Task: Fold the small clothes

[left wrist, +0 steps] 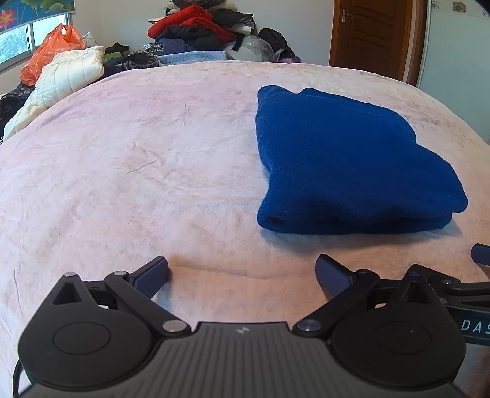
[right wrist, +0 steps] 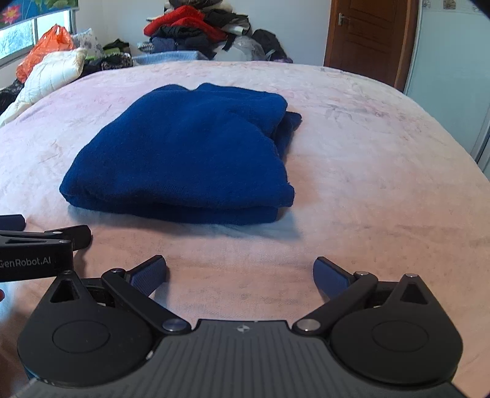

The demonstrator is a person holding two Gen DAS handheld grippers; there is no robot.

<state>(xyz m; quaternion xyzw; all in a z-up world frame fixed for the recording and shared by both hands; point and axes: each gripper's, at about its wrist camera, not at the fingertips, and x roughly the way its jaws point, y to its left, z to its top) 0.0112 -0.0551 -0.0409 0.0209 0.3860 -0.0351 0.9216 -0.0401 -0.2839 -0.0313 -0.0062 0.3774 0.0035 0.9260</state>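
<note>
Both grippers, left gripper (left wrist: 242, 271) and right gripper (right wrist: 240, 269), hover released and empty; the folded blue garment (right wrist: 183, 153) lies above centre-left in the right view, nearer that one.

Surface: bed (left wrist: 153, 159) under a pale pink fleecy blanket (right wrist: 367, 183), lightly creased.
Landmark: folded blue garment (left wrist: 343, 159), lying flat on the blanket in stacked layers, fold edge toward the cameras.
Beyond the garment, at the far edge: heap of clothes (left wrist: 196, 27), red and dark pieces on top.
Far left of the garment: white quilted jacket (left wrist: 67, 76) beside an orange plastic bag (left wrist: 52, 49).
</note>
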